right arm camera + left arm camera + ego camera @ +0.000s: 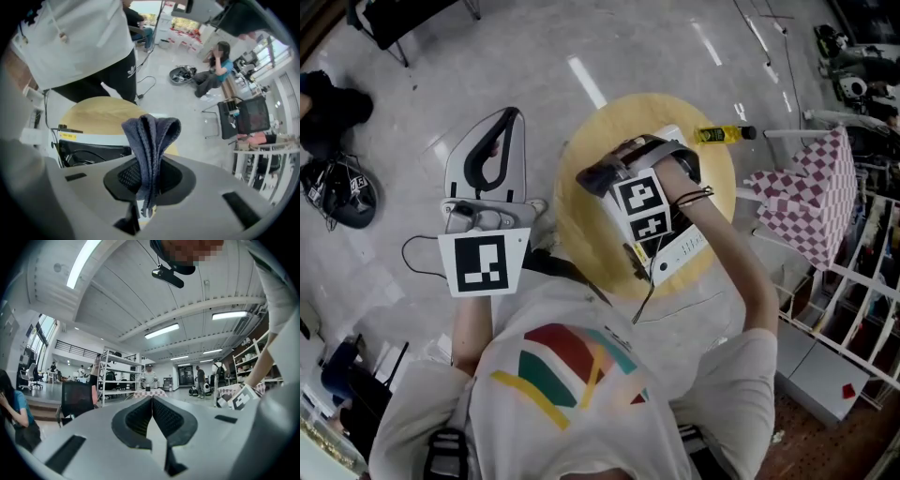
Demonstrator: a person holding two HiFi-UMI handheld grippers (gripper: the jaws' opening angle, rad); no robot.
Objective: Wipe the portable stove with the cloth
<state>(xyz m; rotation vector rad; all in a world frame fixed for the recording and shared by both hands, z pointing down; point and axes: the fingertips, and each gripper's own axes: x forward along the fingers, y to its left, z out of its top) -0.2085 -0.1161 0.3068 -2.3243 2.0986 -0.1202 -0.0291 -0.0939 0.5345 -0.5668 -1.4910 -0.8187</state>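
Observation:
The portable stove is a white box on a round wooden table; my right arm and gripper hide most of it in the head view. My right gripper hovers over the stove's left end, shut on a dark blue-grey cloth. In the right gripper view the folded cloth sticks up between the jaws of that gripper, and the stove's white casing and black inside lie to the left. My left gripper is held off the table over the floor, shut and empty.
A yellow bottle lies at the table's far edge. A stand with a checkered cover and a white rack are to the right. A dark bag and a cable lie on the floor at left.

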